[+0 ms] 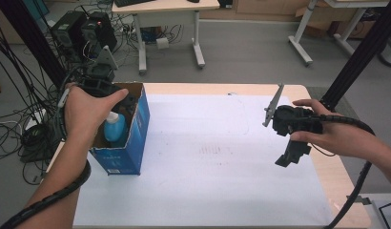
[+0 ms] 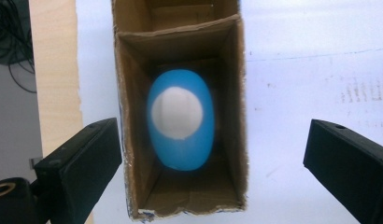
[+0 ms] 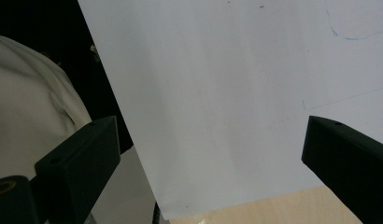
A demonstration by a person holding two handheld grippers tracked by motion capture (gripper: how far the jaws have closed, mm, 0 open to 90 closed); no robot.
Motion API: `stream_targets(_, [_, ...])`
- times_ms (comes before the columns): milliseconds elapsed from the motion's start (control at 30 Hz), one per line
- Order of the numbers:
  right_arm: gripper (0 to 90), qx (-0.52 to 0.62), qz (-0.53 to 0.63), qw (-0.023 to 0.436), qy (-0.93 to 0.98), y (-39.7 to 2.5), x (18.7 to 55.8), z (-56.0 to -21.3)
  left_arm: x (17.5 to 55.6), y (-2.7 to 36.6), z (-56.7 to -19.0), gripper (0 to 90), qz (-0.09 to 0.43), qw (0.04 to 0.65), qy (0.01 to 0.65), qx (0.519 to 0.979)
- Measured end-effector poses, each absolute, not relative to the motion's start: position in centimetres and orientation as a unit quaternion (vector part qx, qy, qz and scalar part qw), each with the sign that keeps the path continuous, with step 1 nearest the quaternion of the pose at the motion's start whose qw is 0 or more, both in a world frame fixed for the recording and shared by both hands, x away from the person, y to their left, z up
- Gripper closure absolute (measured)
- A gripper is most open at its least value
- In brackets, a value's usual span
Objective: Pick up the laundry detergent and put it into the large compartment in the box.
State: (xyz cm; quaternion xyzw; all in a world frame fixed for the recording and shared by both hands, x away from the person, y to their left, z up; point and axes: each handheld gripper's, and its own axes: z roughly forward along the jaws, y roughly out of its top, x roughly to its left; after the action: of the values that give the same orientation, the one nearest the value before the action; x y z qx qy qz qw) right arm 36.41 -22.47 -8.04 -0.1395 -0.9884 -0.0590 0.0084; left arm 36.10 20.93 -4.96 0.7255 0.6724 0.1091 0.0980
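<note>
Both jaws of my left gripper (image 2: 213, 172) stand spread wide, directly above the open cardboard box (image 2: 234, 107). Inside that box, upright on its floor, stands the blue bottle (image 2: 180, 119) with its white cap. Well right of the box, my right gripper (image 1: 291, 143) hangs with jaws spread, empty, over the white sheet (image 1: 208, 148).

Landmark: the open box (image 1: 131, 143), standing at the left edge of the table (image 1: 327, 171) on the sheet (image 1: 208, 157). A bottle (image 1: 115, 128) stands upright inside it. The left gripper (image 1: 124, 102) hangs directly above the box. The right gripper (image 1: 291, 155) is well apart to the box's right, over the sheet.
</note>
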Motion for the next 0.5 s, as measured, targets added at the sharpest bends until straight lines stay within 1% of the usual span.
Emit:
stream_targets(200, [4.5,-0.138,-0.056,0.006,-0.989,-22.5,36.4,-7.9,35.8,19.4,-4.2,4.5,0.117,0.102,0.657,0.737])
stream_targets(500, [4.5,-0.139,-0.057,0.006,-0.989,-22.6,36.4,-7.8,36.3,17.6,-3.7,4.5,0.114,0.108,0.642,0.750])
